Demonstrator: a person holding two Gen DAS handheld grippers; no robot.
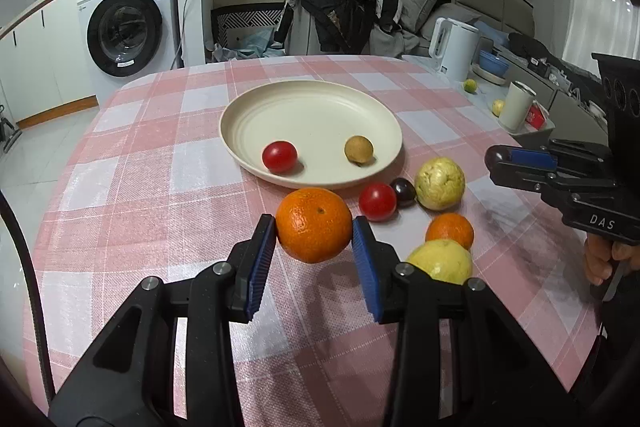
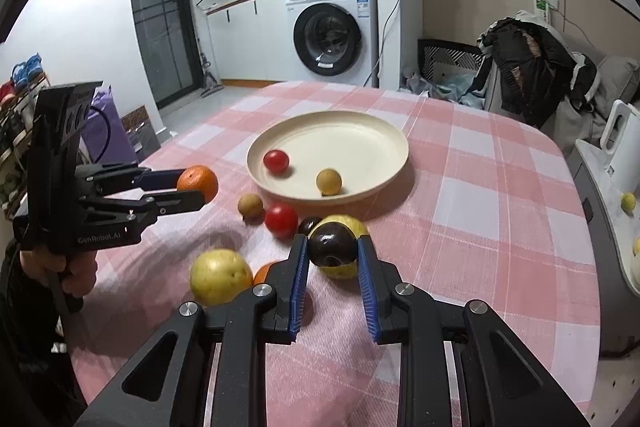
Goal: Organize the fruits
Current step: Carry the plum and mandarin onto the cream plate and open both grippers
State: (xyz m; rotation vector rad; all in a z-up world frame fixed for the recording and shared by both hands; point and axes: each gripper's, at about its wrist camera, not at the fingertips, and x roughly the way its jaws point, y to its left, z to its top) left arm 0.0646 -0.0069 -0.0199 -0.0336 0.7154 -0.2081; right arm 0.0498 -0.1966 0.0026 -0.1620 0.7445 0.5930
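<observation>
**Two Grippers, Two Fruits**

The left gripper (image 1: pixel 314 227) squeezes a big orange (image 1: pixel 314 225) between its blue pads, one pad on each side. The orange looks lifted off the pink checked tablecloth (image 1: pixel 160 167), with its shadow underneath. Just ahead of that gripper sits the cream plate (image 1: pixel 256 99). On the plate are a red tomato (image 1: pixel 279 156) and a small brown fruit (image 1: pixel 359 149).

The right gripper (image 2: pixel 333 247) is clamped on a dark plum (image 2: pixel 332 243). Right behind the plum is a yellow-green guava (image 2: pixel 344 225), and the plate (image 2: pixel 380 131) is further ahead. To this gripper's left lie another red tomato (image 2: pixel 281 220), a brown fruit (image 2: pixel 250 205) and a second guava (image 2: pixel 221 277). A small orange (image 2: pixel 262 274) peeks out beside its left finger. A second dark plum (image 2: pixel 307 225) rests near the tomato.
</observation>
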